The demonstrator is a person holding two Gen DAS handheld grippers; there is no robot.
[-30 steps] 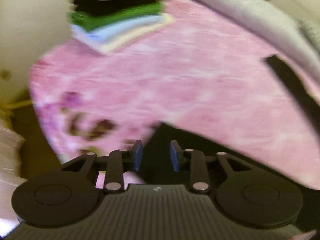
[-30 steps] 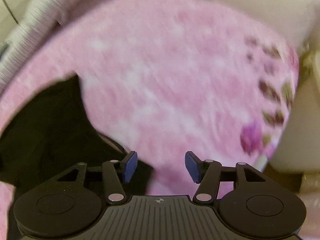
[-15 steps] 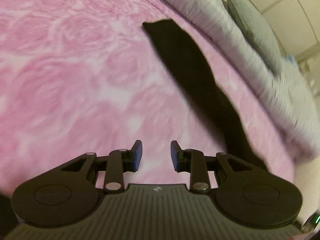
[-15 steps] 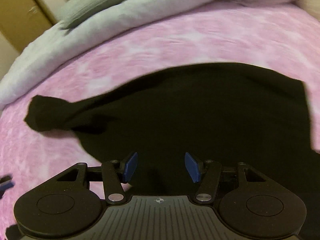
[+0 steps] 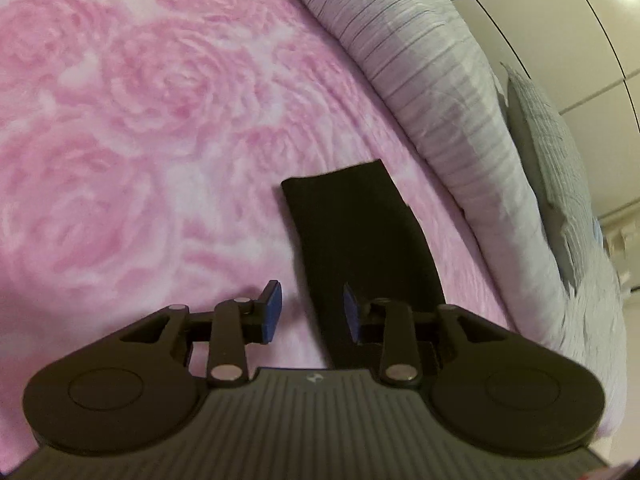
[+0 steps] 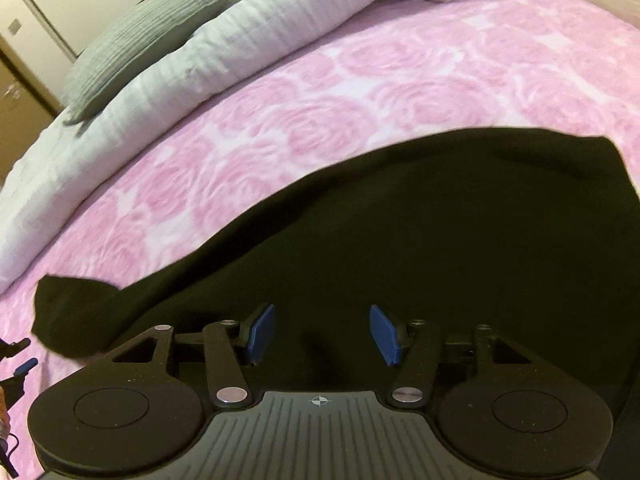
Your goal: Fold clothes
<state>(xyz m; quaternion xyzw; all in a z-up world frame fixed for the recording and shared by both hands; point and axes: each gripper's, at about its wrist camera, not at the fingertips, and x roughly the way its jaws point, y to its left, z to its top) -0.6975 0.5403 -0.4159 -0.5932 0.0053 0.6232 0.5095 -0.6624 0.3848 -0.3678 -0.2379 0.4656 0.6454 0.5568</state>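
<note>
A black garment [image 6: 440,232] lies spread on the pink rose-patterned bedspread [image 6: 360,92]. One long black sleeve [image 5: 356,236] stretches out from it, ending in a straight cuff. My left gripper [image 5: 310,312] hovers over the sleeve's near part, jaws opening, the sleeve's edge under the gap but not pinched. In the right wrist view the sleeve end [image 6: 72,312] lies at the far left, and the left gripper [image 6: 18,360] shows at that edge. My right gripper [image 6: 322,334] is open above the garment's body, holding nothing.
A rolled grey-white striped duvet [image 5: 440,92] runs along the far side of the bed, with a grey pillow [image 6: 140,44] on it. Cupboard doors [image 5: 560,12] stand behind. Bare pink bedspread [image 5: 120,120] lies left of the sleeve.
Both views swung from the bed's edge and a stack of folded clothes to the black garment. The left gripper came down close to the sleeve and its jaws widened. The right gripper settled over the garment's body.
</note>
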